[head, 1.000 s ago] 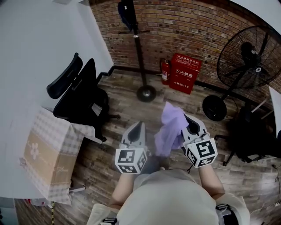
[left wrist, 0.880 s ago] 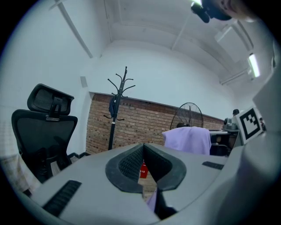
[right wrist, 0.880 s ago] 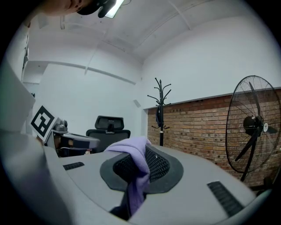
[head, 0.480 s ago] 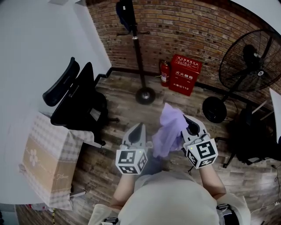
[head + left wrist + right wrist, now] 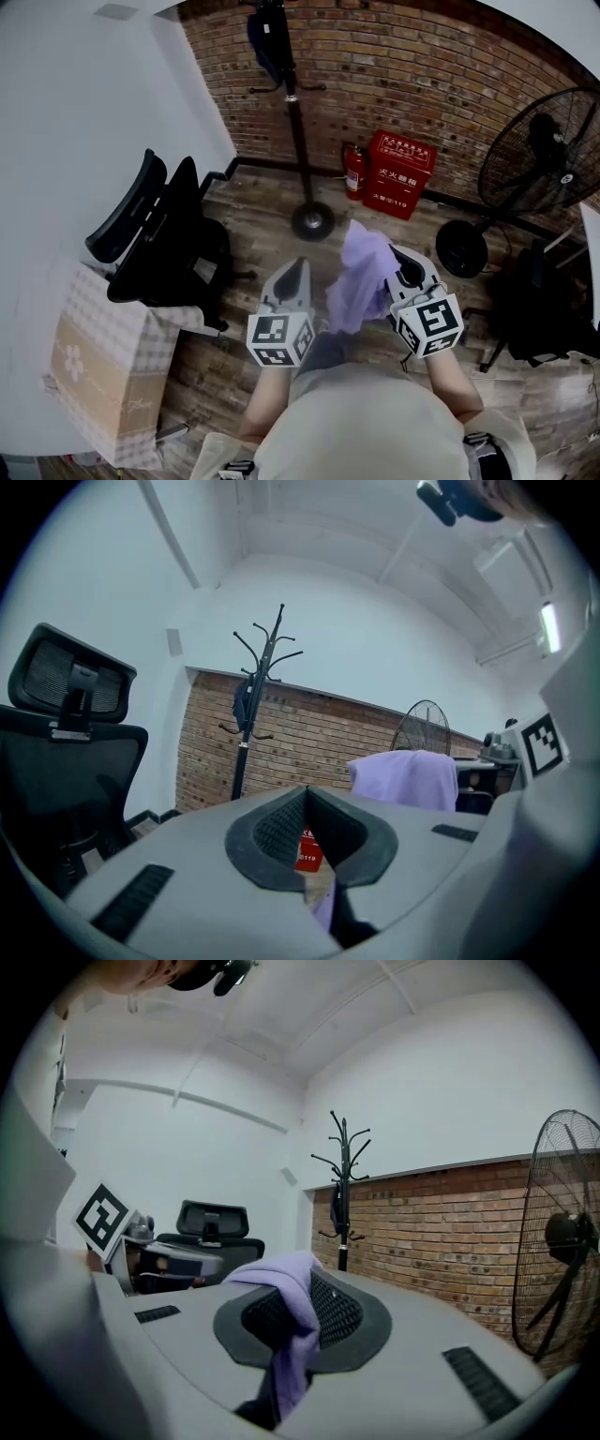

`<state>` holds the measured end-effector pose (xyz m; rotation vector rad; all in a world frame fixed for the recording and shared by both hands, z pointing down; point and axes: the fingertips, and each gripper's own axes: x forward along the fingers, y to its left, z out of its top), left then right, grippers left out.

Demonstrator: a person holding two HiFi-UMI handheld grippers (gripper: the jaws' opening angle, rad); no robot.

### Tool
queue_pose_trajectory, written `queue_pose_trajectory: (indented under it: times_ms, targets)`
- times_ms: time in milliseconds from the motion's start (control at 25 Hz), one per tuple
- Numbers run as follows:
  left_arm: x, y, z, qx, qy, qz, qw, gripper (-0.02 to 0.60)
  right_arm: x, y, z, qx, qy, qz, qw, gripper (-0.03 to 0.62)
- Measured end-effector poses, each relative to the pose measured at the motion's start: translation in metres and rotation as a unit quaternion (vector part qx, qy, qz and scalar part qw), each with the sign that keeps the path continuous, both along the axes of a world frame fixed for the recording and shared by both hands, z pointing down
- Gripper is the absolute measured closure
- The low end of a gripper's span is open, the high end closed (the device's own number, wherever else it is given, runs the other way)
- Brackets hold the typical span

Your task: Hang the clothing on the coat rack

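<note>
Carrying stage of the hanging job.

- Right gripper (image 5: 405,267): jaws clamped on a lilac soft-fabric garment (image 5: 361,277), which bunches over the pads and hangs down between the two grippers, clear of the wooden plank floor (image 5: 253,211).
- Left gripper (image 5: 294,274): jaws drawn together, nothing between them, just beside the hanging cloth.
- Black metal coat rack (image 5: 298,141): upright on a round base at the far edge of the floor, against the red brick wall (image 5: 422,66). A dark garment (image 5: 267,37) already hangs on its upper left hooks.

Handling, as a judgement: the grip is on a bunched fold, so the free left gripper should probably take the collar or a loop and spread it. The cloth then wants lifting over a bare hook on the side away from the dark garment.

Surroundings:
- Black mesh office chair (image 5: 159,234), at the floor's left edge.
- Red fire extinguisher (image 5: 353,169) and red fire-equipment box (image 5: 398,167), just right of the rack's base.
- Black pedestal fan (image 5: 548,150), further right.
- Checked paper bag (image 5: 103,347), near left.

The floor straight ahead to the rack appears unobstructed.
</note>
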<state>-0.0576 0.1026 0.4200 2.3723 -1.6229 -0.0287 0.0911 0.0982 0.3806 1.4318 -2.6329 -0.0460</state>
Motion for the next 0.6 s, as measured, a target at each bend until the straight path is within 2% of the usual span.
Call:
queue_pose_trajectory:
  times_ms: [600]
  targets:
    - [-0.046, -0.136, -0.013, 0.005, 0.002, 0.022, 0.9998, 0.578, -0.053, -0.136, -0.016, 0.010, 0.002, 0.010, 1.000, 0.577]
